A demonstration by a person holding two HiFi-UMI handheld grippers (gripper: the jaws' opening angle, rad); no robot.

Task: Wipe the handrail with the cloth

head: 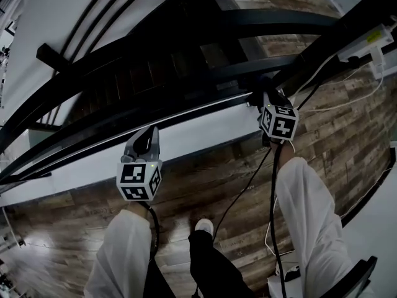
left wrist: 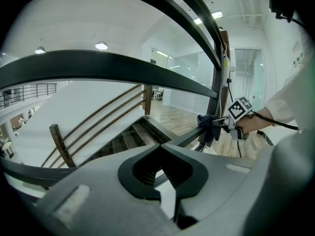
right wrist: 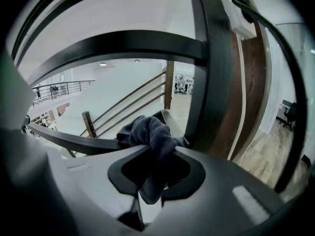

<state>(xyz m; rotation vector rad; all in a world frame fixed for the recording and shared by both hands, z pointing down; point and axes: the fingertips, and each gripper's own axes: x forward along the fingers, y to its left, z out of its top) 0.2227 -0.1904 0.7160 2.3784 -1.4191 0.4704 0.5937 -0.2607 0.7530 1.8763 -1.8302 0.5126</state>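
Right gripper (right wrist: 156, 151): squeezing the cloth (right wrist: 153, 132) against the handrail (right wrist: 74, 140).
Left gripper (left wrist: 162, 149): closed, holding nothing.
Still to do: probably most of the rail.

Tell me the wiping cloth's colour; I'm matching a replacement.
The fuzzy fabric cloth is dark blue-grey, clearest in the right gripper view.

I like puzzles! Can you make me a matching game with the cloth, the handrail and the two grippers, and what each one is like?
Things:
1. cloth
2. handrail
3. left gripper
4. right gripper

What it is like:
A. shut, nothing in it
B. long black bar
C. shut on the cloth
D. dark blue-grey, bunched up

Pairs: 1-D, 2-B, 3-A, 4-C
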